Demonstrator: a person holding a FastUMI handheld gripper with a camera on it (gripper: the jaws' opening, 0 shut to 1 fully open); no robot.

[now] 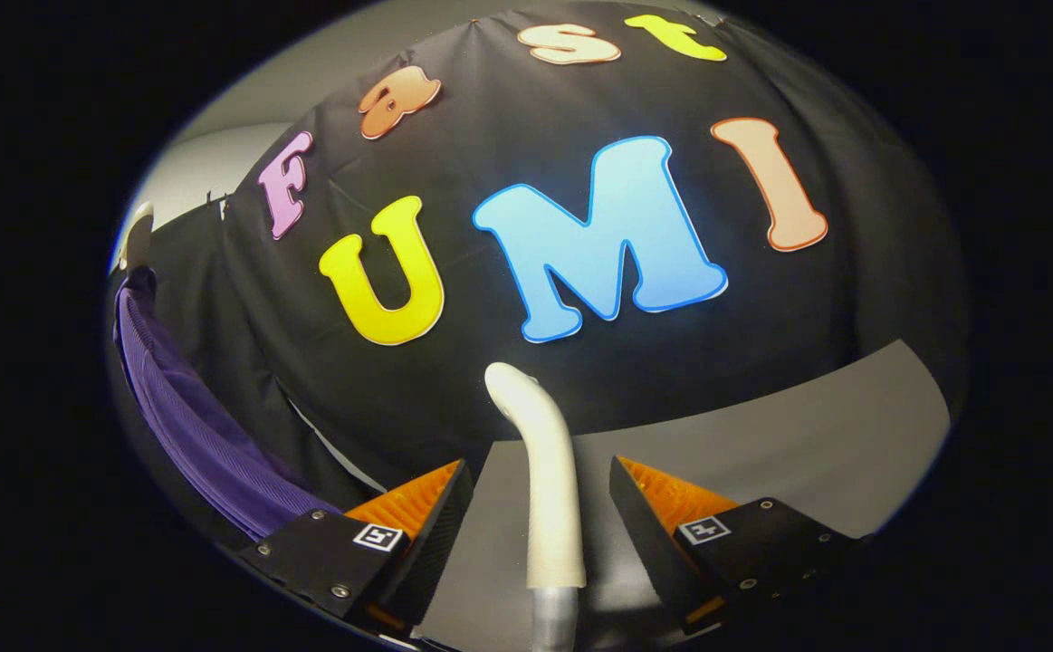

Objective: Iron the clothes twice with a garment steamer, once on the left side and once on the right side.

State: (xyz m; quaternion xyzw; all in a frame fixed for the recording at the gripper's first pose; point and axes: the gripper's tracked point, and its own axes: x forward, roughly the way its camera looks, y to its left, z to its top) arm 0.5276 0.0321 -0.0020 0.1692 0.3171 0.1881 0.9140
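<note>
The garment steamer (549,471) is a white curved piece on a metal tube, standing upright between my fingers. My gripper (541,471) is open, with a gap on each side of the steamer, so neither finger presses on it. The steamer's bent top reaches just beyond my fingertips. The purple ribbed garment (186,417) hangs off to the left of my left finger, against the black cloth wall. Its lower part is hidden behind my left finger.
A grey surface (761,426) lies under and beyond my fingers, ending at the black cloth wall (508,118). A pale rounded object (137,234) shows above the garment's top. A light wall (209,158) stands behind the cloth at the left.
</note>
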